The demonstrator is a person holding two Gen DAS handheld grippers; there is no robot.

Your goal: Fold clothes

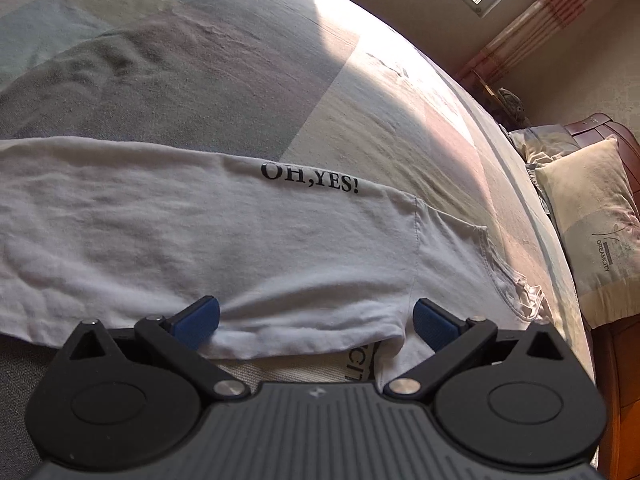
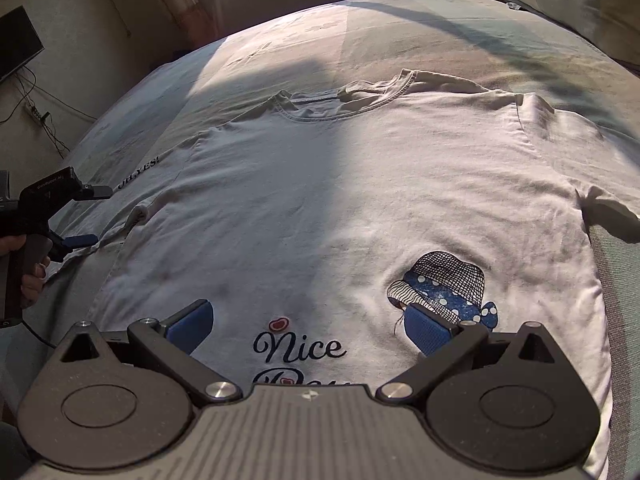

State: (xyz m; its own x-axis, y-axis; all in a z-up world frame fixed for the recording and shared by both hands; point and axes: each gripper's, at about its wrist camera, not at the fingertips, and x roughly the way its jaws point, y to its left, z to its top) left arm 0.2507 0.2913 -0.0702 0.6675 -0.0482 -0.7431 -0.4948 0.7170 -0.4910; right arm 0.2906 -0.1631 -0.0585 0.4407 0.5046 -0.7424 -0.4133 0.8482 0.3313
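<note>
1. Our left gripper (image 1: 316, 322) hangs with its blue pads spread wide over the sleeve edge of the white T-shirt (image 1: 240, 248), gripping nothing; our right gripper (image 2: 308, 330) is just as released, hovering above the shirt's lower front near the "Nice" lettering (image 2: 300, 350)

2. The T-shirt lies face up and spread flat on the bed (image 2: 280, 32), collar (image 2: 340, 104) at 12 o'clock in the right wrist view, hem toward 6 o'clock

3. We judge the folding barely begun: the left-hand sleeve with the "OH,YES!" print (image 1: 310, 182) looks laid out sideways (possibly doubled on itself, we cannot tell), and the body shows no fold, so the sleeves, sides and final halving are all left to do

4. The hem is hidden under the right gripper's body at 6 o'clock, and the lower lettering is cut off

5. The other sleeve at 3 o'clock runs into shadow near the frame edge, and its end is hard to make out

6. A label-like strip (image 1: 360, 364) beneath the left gripper is unreadable
</note>
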